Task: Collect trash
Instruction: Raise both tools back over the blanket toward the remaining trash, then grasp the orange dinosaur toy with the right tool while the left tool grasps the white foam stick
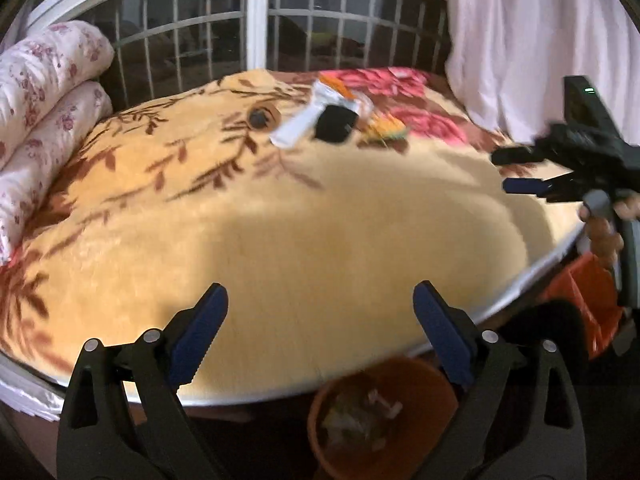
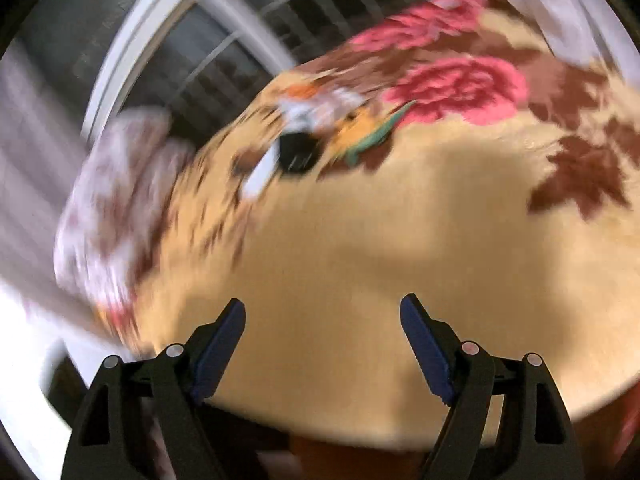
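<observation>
The left gripper (image 1: 320, 300) is held with its fingers spread wide and nothing between them, above a cream floral blanket (image 1: 280, 220). Well beyond the fingertips, a cluster of trash is seen: a white wrapper (image 1: 298, 122), a black object (image 1: 336, 123) touching it, and a yellow-green wrapper (image 1: 386, 130) just beside. Below the fingers, an orange bin (image 1: 380, 416) holding scraps is visible. The right gripper (image 2: 322, 316) is likewise held apart and empty.
</observation>
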The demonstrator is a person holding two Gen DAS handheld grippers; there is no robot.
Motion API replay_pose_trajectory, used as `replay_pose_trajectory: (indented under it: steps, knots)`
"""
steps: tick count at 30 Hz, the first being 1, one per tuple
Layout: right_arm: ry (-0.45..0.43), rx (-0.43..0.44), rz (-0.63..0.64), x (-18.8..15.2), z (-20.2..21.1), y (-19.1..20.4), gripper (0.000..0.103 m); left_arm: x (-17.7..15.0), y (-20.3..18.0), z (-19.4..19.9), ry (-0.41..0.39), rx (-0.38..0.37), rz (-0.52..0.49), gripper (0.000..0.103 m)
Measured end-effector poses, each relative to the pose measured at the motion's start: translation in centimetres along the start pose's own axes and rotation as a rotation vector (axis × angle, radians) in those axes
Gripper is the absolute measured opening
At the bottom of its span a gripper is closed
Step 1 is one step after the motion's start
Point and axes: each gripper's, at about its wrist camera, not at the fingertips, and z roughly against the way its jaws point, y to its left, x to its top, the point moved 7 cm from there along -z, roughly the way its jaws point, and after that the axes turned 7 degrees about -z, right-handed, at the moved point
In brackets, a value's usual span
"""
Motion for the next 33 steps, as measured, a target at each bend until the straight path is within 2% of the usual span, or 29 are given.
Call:
replay_pose_trajectory:
  steps: [3,7,9,11,15,18,23,25,27,31,33]
  knots:
    - [-0.007,0.009,-0.135,4.4,-2.5,-0.3,0.077,1.2,1.0,-1.5,-0.014,-0.008,0.06,0.091]
    - [-0.052,-0.095,-0.189,9.7,-6.8,-0.2,0.077,1.3,1.2,-2.3,-0.024,-0.002,0.071,0.091]
    - [-0.044,-0.155,-0.201,11.2,-9.2,-0.2,0.071,1.1,1.2,-2.6,-0.021,0.001,0.068,0.091]
    - [-0.032,-0.188,-0.2,11.9,-10.8,-0.1,0.066,0.7,1.3,-3.1,-0.01,-0.018,0.077,0.091]
    - [-0.046,-0.242,-0.205,13.0,-13.3,-0.1,0.066,0.2,1.4,-3.6,-0.009,-0.06,0.093,0.091]
    - [-0.071,-0.284,-0.206,14.2,-14.3,0.2,0.067,0.2,1.3,-3.9,-0.016,-0.061,0.082,0.091]
    - [-0.123,-0.442,-0.081,14.9,-16.1,0.3,0.065,0.2,1.2,-4.0,-0.021,-0.061,0.078,0.091]
    - [-0.138,-0.498,-0.01,14.5,-16.3,0.5,0.06,0.1,1.2,-4.0,-0.021,-0.06,0.078,0.091]
    - [-0.171,-0.493,0.027,14.1,-16.0,0.5,0.058,0.0,1.1,-3.9,-0.018,-0.058,0.078,0.091]
    - [-0.212,-0.376,-0.011,13.0,-13.3,-0.4,0.058,-0.1,0.9,-3.7,-0.011,-0.053,0.075,0.091]
    - [-0.217,-0.333,0.008,12.1,-11.7,-0.4,0.058,0.1,0.9,-3.7,-0.007,-0.057,0.077,0.091]
